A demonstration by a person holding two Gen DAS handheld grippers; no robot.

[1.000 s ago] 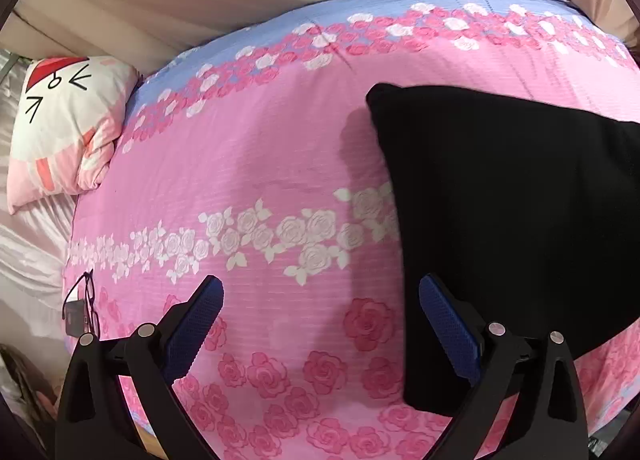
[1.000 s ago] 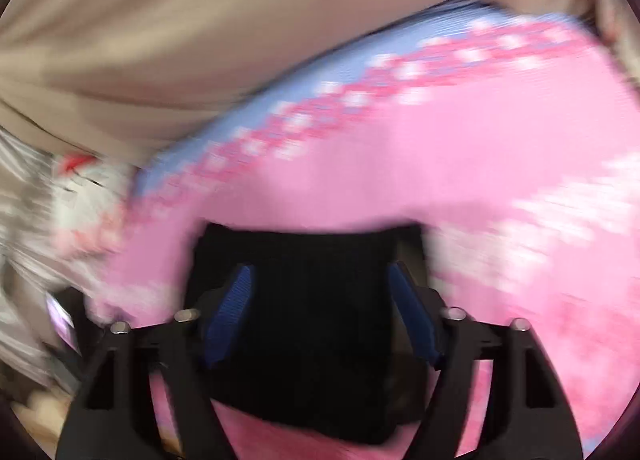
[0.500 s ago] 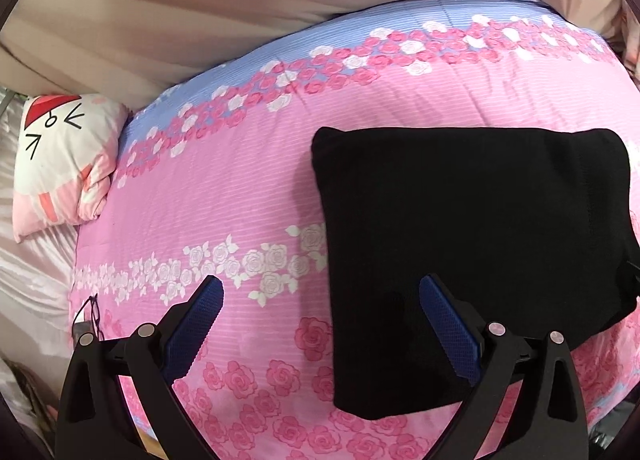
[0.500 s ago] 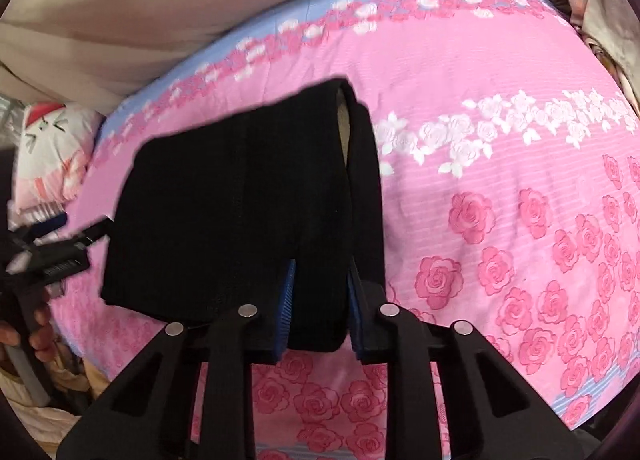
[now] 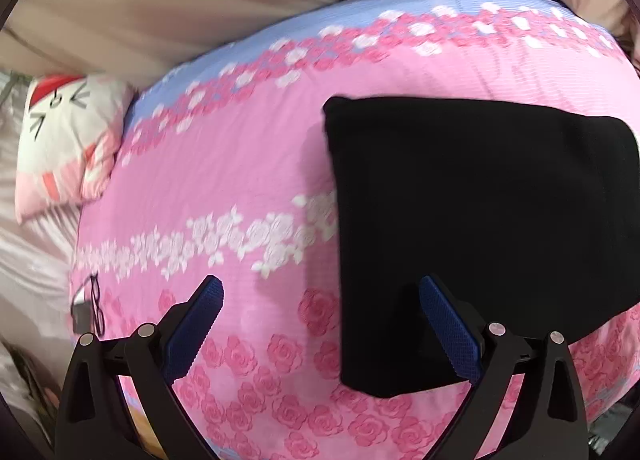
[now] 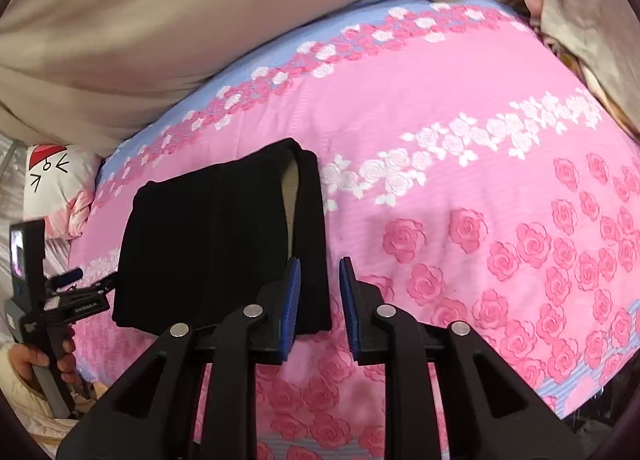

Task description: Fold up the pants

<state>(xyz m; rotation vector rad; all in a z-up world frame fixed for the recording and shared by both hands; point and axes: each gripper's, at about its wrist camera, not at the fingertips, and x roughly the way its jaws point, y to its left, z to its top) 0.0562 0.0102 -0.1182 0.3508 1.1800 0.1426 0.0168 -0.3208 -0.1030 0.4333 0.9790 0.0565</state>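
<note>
In the right wrist view, the left hand-held gripper (image 6: 100, 286) is seen at the left edge, gripped by a hand (image 6: 36, 360); its jaws are wide apart and empty. The folded black pants (image 6: 208, 244) lie left of centre on the pink rose-print bedspread (image 6: 460, 164). The right hand-held gripper (image 6: 318, 308) is narrowly parted, nothing held

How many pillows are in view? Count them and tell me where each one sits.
1. The cartoon-face pillow lies beside the far left corner of the pink floral bedspread. Others may be hidden outside the frame.
</note>
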